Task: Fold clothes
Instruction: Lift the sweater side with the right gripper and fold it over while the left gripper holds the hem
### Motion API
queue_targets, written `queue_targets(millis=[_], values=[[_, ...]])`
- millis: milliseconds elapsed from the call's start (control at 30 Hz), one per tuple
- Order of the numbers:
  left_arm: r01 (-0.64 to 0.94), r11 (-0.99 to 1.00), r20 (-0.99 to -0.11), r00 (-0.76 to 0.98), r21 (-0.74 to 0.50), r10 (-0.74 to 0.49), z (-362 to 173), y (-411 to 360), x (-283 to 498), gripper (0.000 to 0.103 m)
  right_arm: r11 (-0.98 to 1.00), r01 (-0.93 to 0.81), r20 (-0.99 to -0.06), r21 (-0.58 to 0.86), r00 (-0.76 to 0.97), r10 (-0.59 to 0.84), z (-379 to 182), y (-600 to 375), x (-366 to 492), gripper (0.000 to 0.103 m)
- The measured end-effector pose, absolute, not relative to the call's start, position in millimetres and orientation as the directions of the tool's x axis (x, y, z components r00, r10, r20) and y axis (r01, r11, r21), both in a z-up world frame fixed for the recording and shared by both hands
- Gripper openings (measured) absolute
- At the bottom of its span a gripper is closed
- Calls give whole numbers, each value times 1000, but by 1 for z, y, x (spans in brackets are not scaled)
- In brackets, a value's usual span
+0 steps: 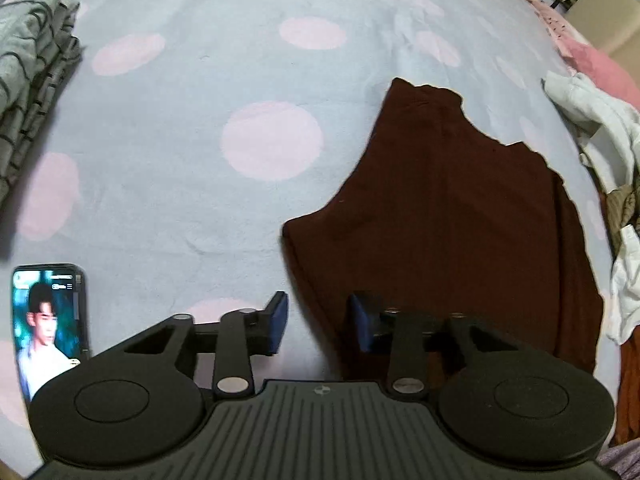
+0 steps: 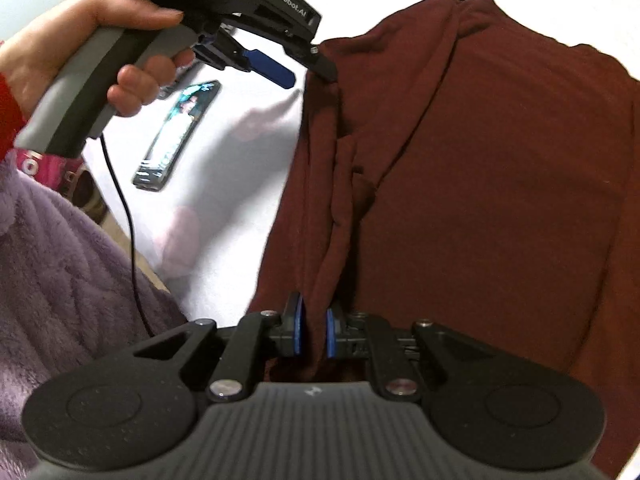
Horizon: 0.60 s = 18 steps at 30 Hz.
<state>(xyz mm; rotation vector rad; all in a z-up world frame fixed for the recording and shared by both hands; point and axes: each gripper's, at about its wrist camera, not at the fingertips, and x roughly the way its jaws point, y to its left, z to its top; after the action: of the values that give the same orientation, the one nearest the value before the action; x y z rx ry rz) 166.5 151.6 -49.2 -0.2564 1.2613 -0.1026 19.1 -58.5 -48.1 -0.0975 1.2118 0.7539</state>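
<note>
A dark maroon garment point(image 1: 460, 216) lies spread on the bed's pale blue sheet with pink dots point(image 1: 200, 120). My left gripper point(image 1: 320, 324) is open, its jaws straddling the garment's near left edge, nothing pinched. It also shows in the right wrist view point(image 2: 308, 68), open above the garment's far edge. My right gripper point(image 2: 314, 332) is shut on a bunched fold of the maroon garment point(image 2: 480, 184) and lifts that fold a little.
A phone point(image 1: 48, 324) with a lit screen lies on the sheet at the left; it also shows in the right wrist view point(image 2: 176, 136). A stack of folded grey striped clothes point(image 1: 32, 72) sits far left. A heap of white and other clothes point(image 1: 600, 168) lies at the right.
</note>
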Motion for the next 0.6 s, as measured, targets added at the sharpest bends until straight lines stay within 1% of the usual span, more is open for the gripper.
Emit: queue_targets(millis=[33, 67, 133, 167, 200, 267, 367, 500, 600], values=[[-61, 966, -925, 310, -251, -221, -50, 151, 167, 23, 765, -571, -878, 297, 152, 454, -46, -56, 19, 14], [-52, 967, -923, 313, -250, -222, -51, 149, 166, 22, 773, -574, -887, 271, 162, 431, -44, -54, 17, 14], [-35, 971, -924, 319, -235, -212, -51, 145, 167, 15, 777, -581, -898, 240, 172, 406, -40, -48, 14, 13], [-28, 974, -924, 323, -226, -205, -50, 144, 166, 14, 780, -586, -905, 220, 176, 388, -40, -44, 12, 13], [-21, 974, -921, 331, -225, -206, -48, 143, 166, 11, 784, -586, -910, 203, 181, 372, -40, -42, 11, 13], [-12, 973, -912, 350, -232, -213, -42, 141, 165, 10, 797, -576, -922, 181, 182, 341, -42, -36, 10, 13], [26, 970, -890, 391, -241, -232, -26, 136, 160, 9, 803, -562, -921, 198, 173, 349, -39, -34, 8, 13], [151, 969, -867, 434, -196, -243, -7, 108, 154, 9, 806, -540, -909, 243, 163, 383, -33, -37, 2, 13], [250, 955, -855, 447, -163, -263, 2, 83, 149, 8, 823, -484, -896, 296, 158, 415, -31, -53, 2, 13]])
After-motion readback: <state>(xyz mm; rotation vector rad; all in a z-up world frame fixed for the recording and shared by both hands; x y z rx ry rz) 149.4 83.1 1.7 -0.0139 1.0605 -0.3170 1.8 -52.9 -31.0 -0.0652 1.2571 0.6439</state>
